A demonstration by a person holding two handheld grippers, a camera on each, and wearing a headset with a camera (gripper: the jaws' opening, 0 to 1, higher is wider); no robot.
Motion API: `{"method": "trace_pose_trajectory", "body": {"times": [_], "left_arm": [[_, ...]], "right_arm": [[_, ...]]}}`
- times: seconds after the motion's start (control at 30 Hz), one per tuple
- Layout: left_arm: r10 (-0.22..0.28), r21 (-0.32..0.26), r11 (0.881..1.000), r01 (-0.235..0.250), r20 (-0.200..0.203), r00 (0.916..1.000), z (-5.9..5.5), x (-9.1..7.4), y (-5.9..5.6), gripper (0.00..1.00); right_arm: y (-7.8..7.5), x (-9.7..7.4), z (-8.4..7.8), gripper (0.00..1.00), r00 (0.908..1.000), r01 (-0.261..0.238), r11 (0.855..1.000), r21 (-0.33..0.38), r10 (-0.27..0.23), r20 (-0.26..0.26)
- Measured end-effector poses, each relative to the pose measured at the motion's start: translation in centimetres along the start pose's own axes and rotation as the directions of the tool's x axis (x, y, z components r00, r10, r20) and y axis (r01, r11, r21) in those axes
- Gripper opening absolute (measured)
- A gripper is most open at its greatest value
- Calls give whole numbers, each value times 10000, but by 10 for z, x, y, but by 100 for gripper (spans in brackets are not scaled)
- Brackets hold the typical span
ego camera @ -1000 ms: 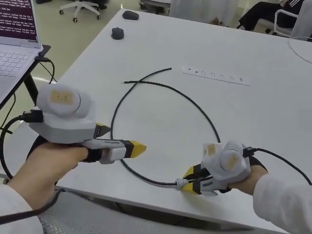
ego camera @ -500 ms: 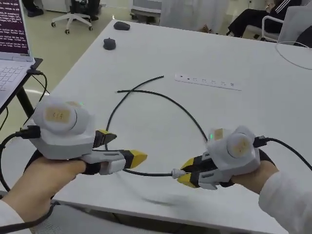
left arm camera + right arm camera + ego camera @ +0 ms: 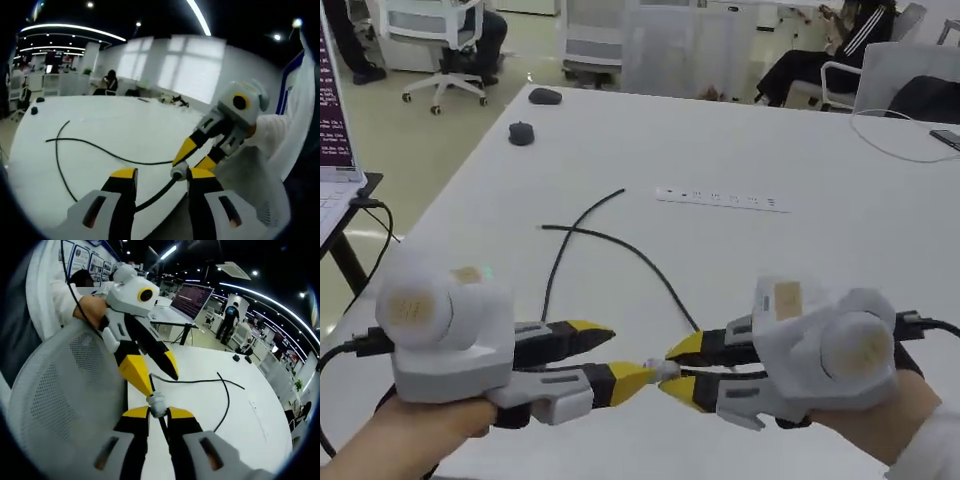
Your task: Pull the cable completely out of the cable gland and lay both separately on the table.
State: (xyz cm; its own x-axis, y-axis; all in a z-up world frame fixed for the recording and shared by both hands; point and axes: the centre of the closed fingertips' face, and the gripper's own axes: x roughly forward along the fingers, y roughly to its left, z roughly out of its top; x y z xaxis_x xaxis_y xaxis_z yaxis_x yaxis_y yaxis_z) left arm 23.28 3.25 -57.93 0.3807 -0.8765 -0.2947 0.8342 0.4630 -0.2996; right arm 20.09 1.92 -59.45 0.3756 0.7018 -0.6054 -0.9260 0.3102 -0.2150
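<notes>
Yellow-tipped right tongs (image 3: 157, 413) pinch the white gland (image 3: 156, 403); left tongs (image 3: 162, 174) spread astride the cable (image 3: 100, 150)

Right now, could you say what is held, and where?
The right gripper pinches the cable gland itself; the left gripper, open around the cable, holds nothing.

A broad white table (image 3: 820, 150) stands in an open-plan office with a pale floor (image 3: 410, 170). A swivel chair (image 3: 440, 50) (on castors) stands beyond the table's far left corner. Large bright windows (image 3: 185, 70) line the far wall. Curved light strips (image 3: 75, 27) cross the dark ceiling. A grey mesh chair (image 3: 60, 400) stands beside the table.
</notes>
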Motion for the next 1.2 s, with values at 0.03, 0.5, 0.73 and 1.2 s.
{"method": "trace_pose_trajectory", "body": {"times": [0.03,0.5,0.73,1.2], "left_arm": [[-143,-151,9998,145,158,9998,3,0,-2,40],[-918,-363,9950,926,211,9956,6,3,-15,13],[-1082,-133,9941,1079,-235,9939,-4,5,-22,7],[-1121,-290,9933,1123,80,9937,3,4,-26,2]], "right_arm": [[1,0,1,12,10000,51,10000,30,-51,23],[7,-1,2,12,9956,926,9957,-19,-925,141],[3,-2,-9,12,9911,1332,9910,-85,-1333,-68],[-6,-8,-3,12,9845,1751,9828,-591,-1742,207]]}}
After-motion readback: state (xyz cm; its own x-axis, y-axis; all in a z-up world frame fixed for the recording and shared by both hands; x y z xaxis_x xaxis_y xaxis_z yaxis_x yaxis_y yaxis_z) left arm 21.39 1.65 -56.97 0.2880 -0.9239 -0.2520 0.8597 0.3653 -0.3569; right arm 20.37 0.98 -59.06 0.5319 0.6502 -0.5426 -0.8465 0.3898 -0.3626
